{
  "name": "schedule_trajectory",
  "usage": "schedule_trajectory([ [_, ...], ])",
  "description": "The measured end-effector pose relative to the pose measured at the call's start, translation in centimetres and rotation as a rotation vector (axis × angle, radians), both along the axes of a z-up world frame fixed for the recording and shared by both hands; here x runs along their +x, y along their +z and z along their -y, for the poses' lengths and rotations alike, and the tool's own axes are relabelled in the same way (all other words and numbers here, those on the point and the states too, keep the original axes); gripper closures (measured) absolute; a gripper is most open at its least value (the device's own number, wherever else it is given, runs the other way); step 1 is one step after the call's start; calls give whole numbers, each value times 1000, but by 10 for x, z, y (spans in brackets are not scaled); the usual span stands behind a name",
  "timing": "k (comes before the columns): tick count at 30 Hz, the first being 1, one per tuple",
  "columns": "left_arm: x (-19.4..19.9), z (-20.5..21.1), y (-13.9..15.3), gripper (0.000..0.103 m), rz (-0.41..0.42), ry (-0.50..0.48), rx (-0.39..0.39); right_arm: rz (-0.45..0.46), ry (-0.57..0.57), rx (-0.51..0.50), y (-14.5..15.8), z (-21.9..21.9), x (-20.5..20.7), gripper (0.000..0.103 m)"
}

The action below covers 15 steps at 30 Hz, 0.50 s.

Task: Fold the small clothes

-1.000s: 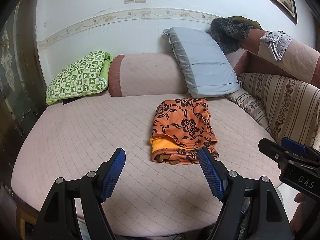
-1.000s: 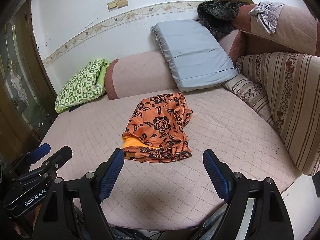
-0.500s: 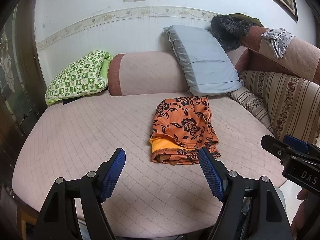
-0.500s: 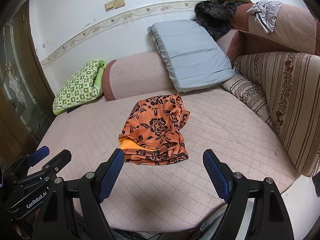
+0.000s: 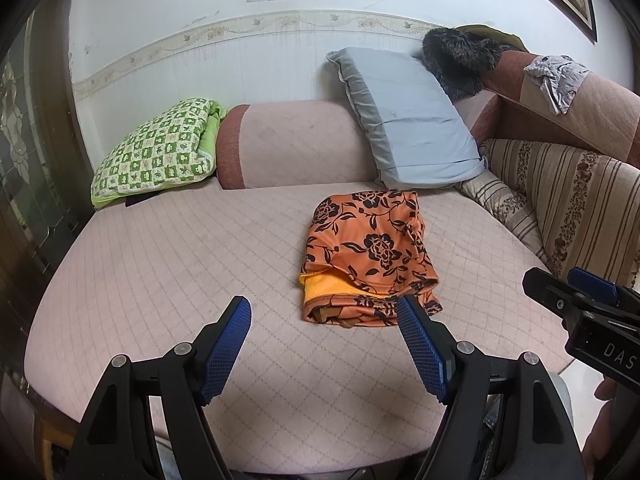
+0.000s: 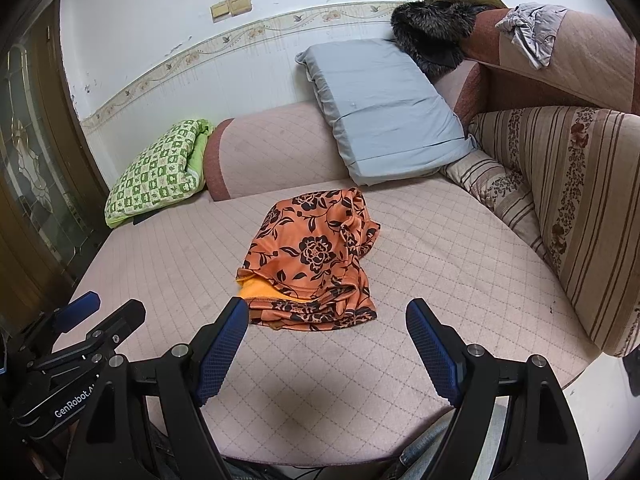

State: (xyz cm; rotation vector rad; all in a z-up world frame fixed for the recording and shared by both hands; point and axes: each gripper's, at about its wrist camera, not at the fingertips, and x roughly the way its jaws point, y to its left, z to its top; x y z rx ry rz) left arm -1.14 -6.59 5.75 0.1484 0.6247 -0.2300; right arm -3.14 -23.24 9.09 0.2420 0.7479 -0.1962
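Orange floral garment (image 5: 370,256) is lying folded near the middle of the quilted sofa seat (image 5: 160,272). I am holding my left claw (image 5: 324,316) and right claw (image 6: 326,320) spread wide at the front edge, gripping nothing.

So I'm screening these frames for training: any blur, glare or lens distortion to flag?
Left wrist view: sharp, evenly lit, no glare; fisheye bends the wall border and darkens the corners. Right wrist view: equally sharp; soft shadow on the quilted cover beneath the open right gripper; orange floral garment crisp; same barrel curvature and black corners.
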Motion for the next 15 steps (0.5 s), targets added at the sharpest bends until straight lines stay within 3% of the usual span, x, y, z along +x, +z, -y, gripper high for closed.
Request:
schedule_trajectory([
  [15, 0, -2, -3, 28, -7, 7, 3, 7, 1, -8, 2, -3, -3, 20],
])
